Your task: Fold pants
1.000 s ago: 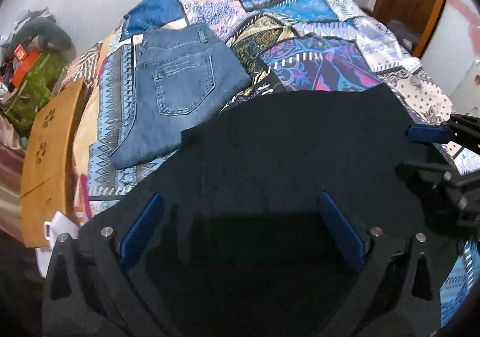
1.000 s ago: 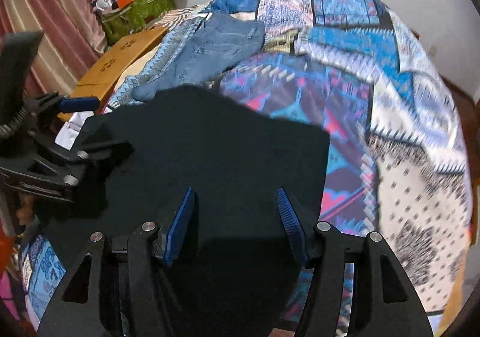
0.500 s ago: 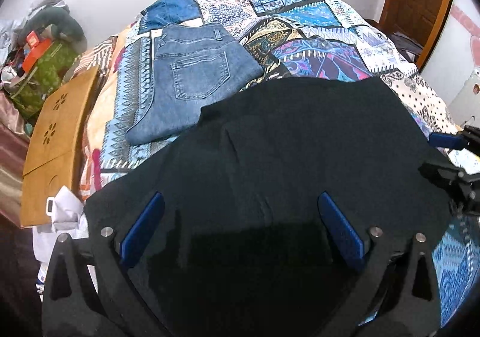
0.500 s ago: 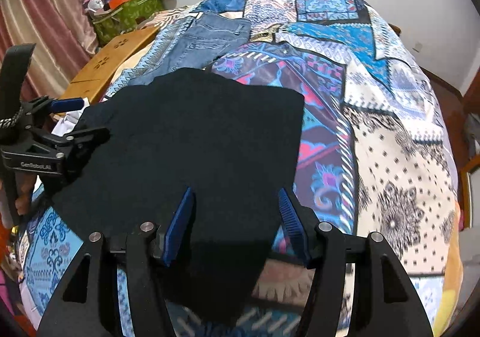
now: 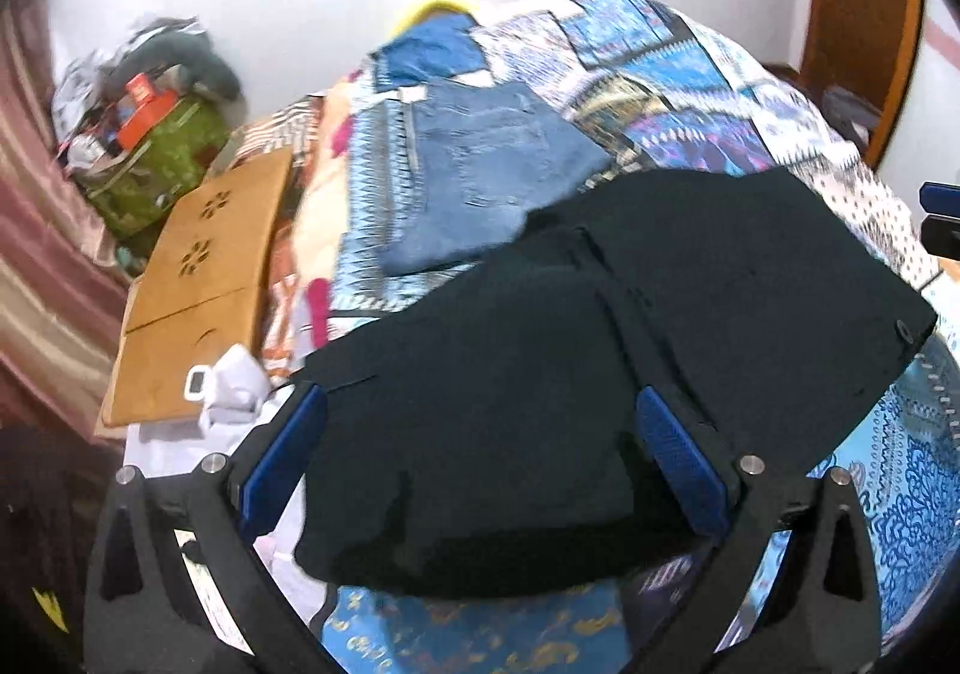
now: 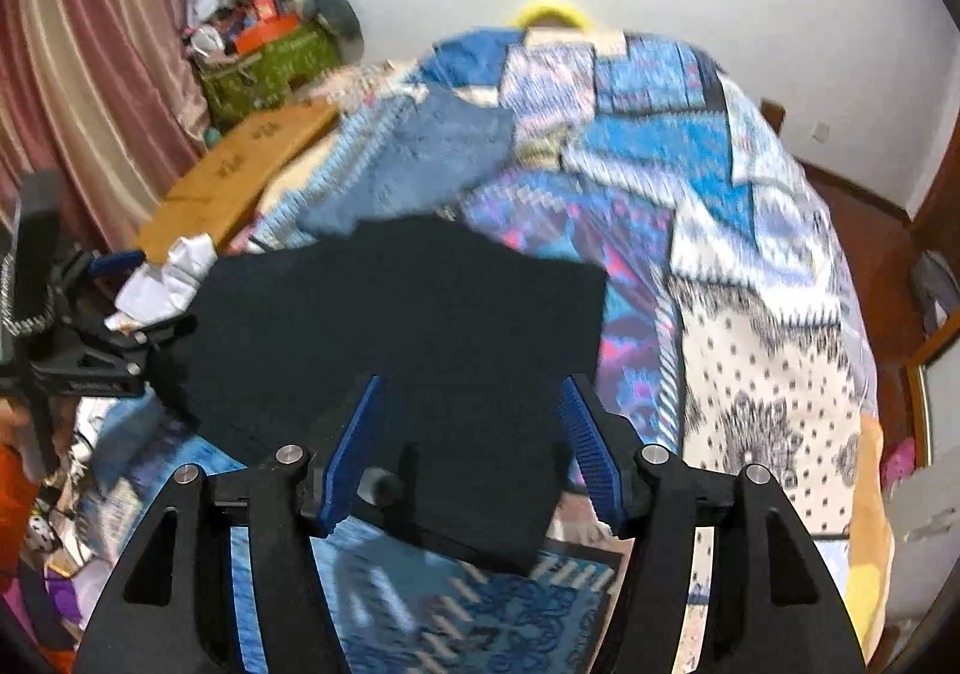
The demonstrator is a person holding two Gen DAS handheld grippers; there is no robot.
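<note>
We hold both claws, left gripper (image 5: 480, 470) and right gripper (image 6: 471, 449), spread wide above black pants (image 5: 600, 362) (jeans (image 5: 486, 176) beyond).

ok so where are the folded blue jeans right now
In both wrist views the folded blue denim jeans lie on the patchwork bedspread, just beyond the black pants, towards the bed's left edge.

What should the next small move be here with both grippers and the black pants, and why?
Probably draw both grippers clear of the black pants. The pants lie folded flat on the quilt, beside the folded jeans; the left gripper and right gripper are open and grip nothing.
</note>
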